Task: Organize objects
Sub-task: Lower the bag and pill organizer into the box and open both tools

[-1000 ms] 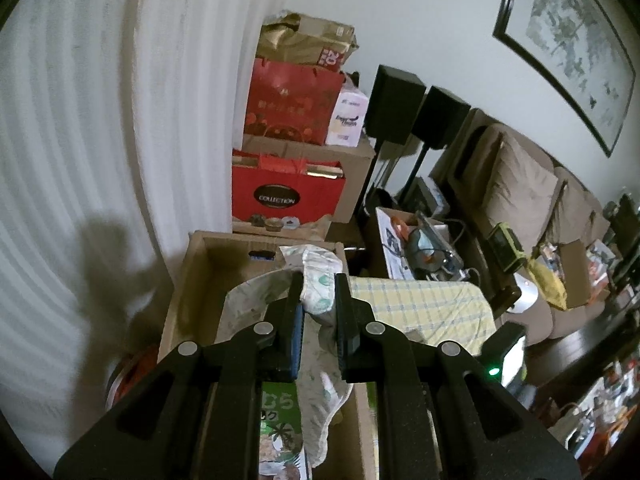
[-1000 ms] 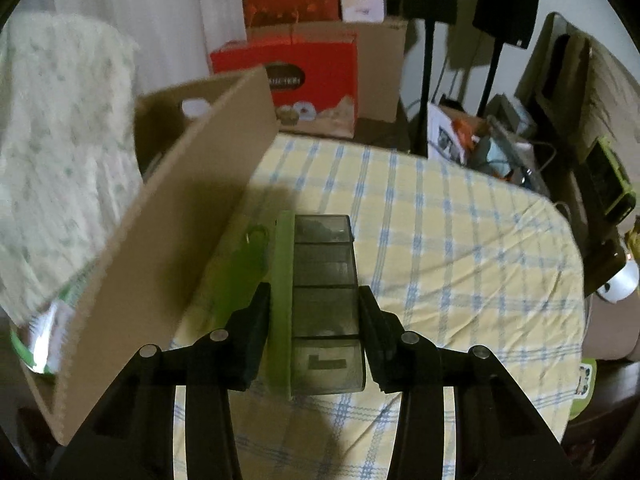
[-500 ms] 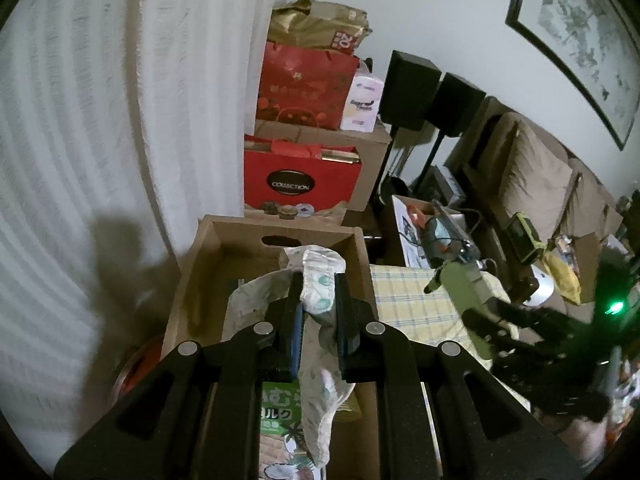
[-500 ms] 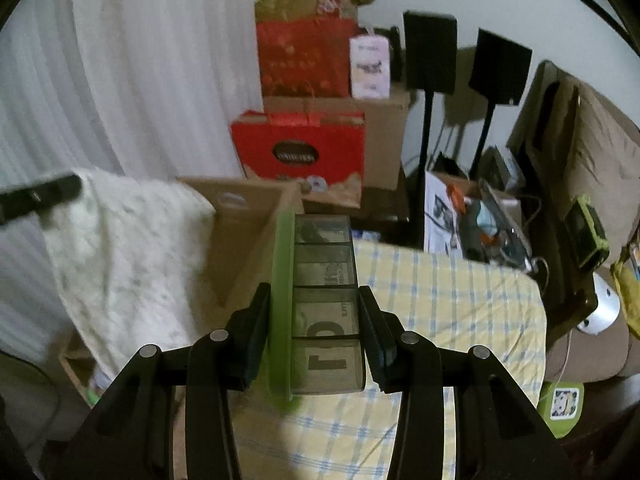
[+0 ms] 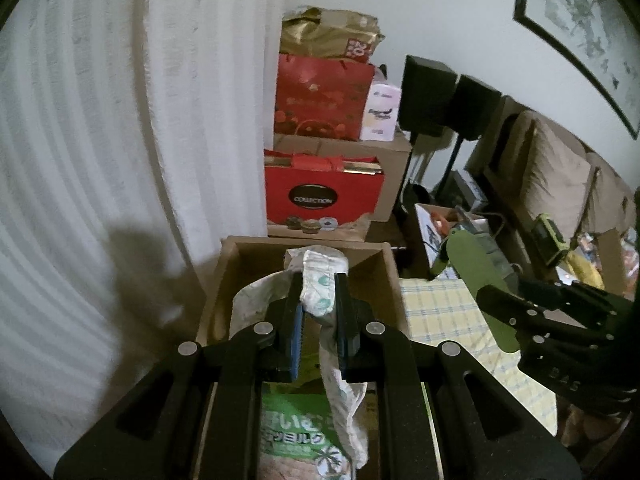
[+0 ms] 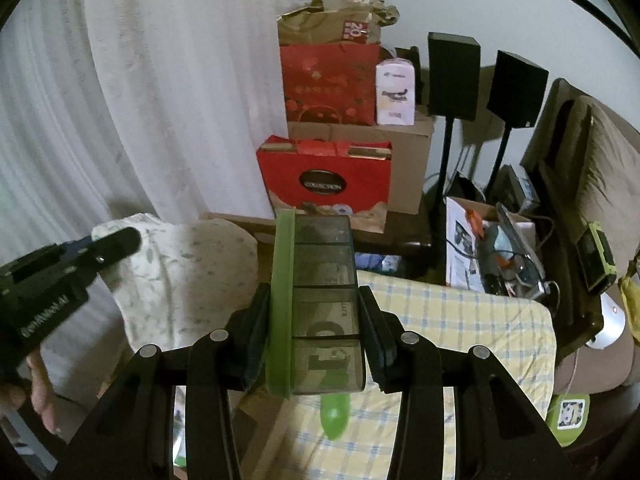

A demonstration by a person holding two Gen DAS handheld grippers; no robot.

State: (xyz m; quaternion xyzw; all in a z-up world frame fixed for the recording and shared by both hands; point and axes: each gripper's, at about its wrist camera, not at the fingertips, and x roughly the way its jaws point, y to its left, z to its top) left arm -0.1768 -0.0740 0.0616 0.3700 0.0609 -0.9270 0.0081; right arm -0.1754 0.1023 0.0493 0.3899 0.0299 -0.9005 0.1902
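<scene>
My left gripper [image 5: 318, 300] is shut on a white cloth with a pale green print [image 5: 320, 288], held up over an open cardboard box [image 5: 384, 276]. The same cloth [image 6: 180, 276] hangs at the left of the right wrist view, with the left gripper [image 6: 116, 244] pinching its top edge. My right gripper [image 6: 316, 304] is shut on a smoky clear compartment box with a green lid [image 6: 324, 300], lifted above the yellow checked tabletop [image 6: 460, 320]. In the left wrist view that compartment box [image 5: 476, 280] and the right gripper [image 5: 500, 300] hang to the right of the cardboard box.
A green printed packet [image 5: 292, 436] lies in the cardboard box. Red gift bags [image 6: 324, 188] and brown cartons are stacked against the white curtain [image 6: 120, 100]. Two black speakers on stands [image 6: 454, 76], a sofa [image 6: 600, 168] and floor clutter fill the right side. A green item [image 6: 334, 416] lies on the tabletop.
My right gripper has risen with the compartment box, off the tabletop and up beside the cardboard box. The left gripper holds the cloth in nearly the same place.
</scene>
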